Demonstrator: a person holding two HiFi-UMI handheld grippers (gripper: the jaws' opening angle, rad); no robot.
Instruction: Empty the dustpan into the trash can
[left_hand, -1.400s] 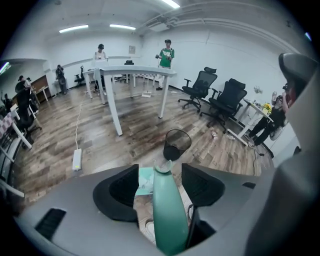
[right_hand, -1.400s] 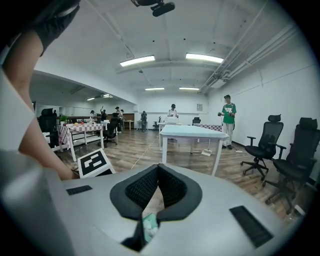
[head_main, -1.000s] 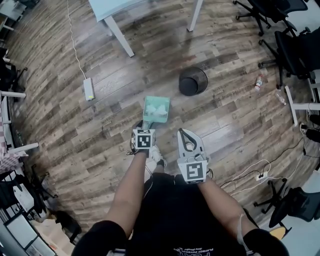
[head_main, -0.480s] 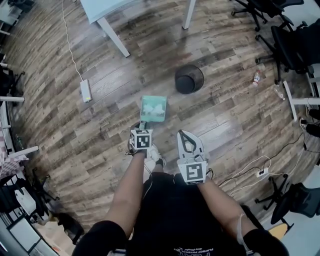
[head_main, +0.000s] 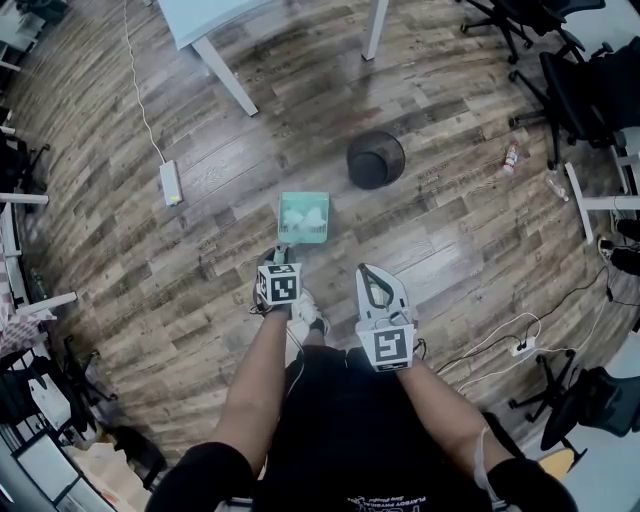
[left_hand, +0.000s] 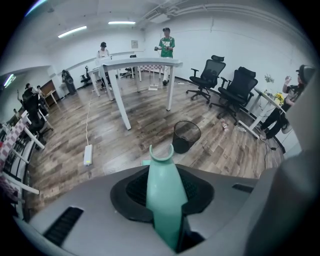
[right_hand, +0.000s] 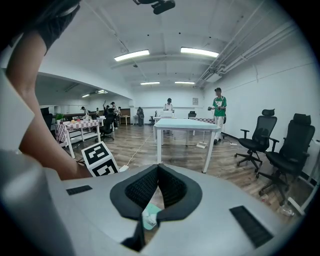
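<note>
bright ceiling strips (right_hand: 132, 55); edges warped, seemingly soft.

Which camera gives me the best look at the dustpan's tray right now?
The head view: the whole dustpan shows from above, white bits in its tray. The left gripper view shows mostly its handle, clamped by the left gripper, whose jaws have just been closing. The right gripper view shows only a sliver.

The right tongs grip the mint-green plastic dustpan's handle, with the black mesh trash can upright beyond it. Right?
No: the left tongs grip the handle of the mint-green plastic dustpan, jaws having just been closing on it; see the left gripper view. Rest holds.
</note>
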